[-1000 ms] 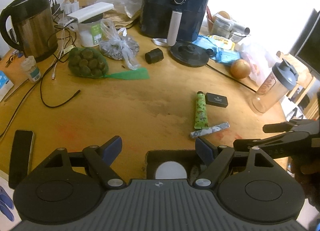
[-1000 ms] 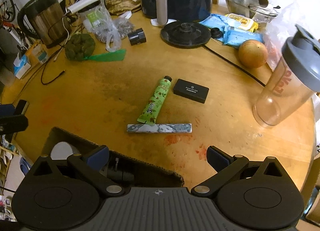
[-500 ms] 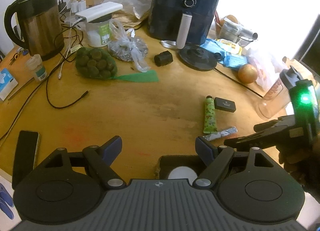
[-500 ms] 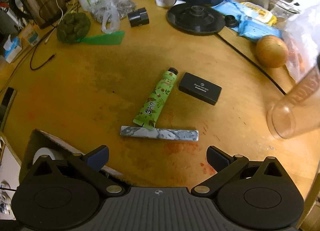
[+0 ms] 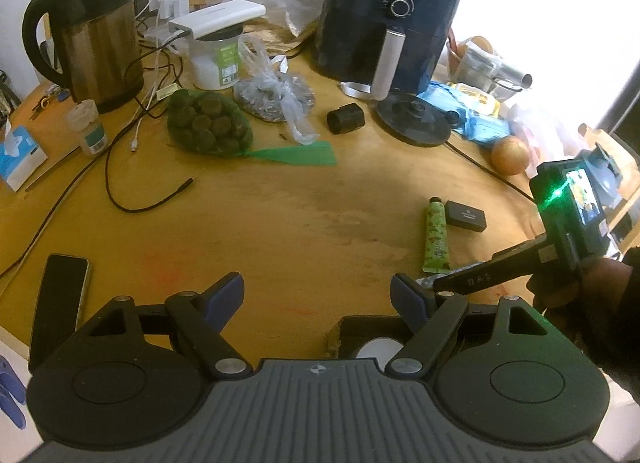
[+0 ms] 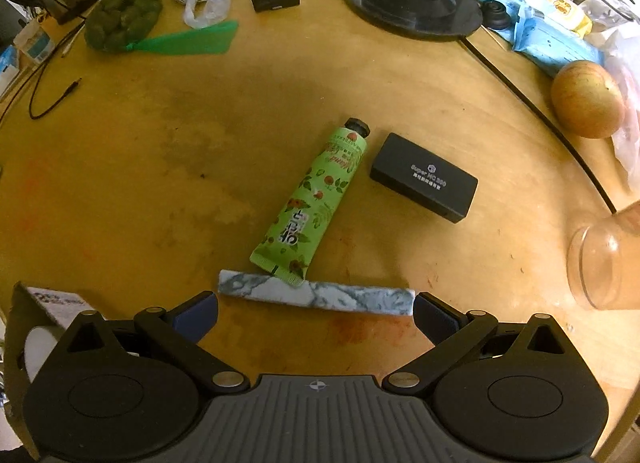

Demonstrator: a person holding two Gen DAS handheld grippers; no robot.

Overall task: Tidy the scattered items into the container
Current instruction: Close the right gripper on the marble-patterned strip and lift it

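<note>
Right wrist view: right gripper (image 6: 315, 313) low over wooden table (image 6: 160, 167), jaws wide, nothing held. Marbled grey-white bar (image 6: 316, 298) lies flat, spanning gap between fingertips, not pressed. Green floral tube (image 6: 314, 203), black cap, tail end overlapping bar. Black box (image 6: 424, 182) just beside tube. Cardboard container (image 6: 24, 303) at lower left edge.

Left wrist view only: left gripper (image 5: 318, 295) wide, empty; kettle (image 5: 86, 35), air fryer (image 5: 390, 19), phone (image 5: 60, 303).

Left tool (image 5: 318, 295) gapes above wooden table (image 5: 280, 231).
</note>
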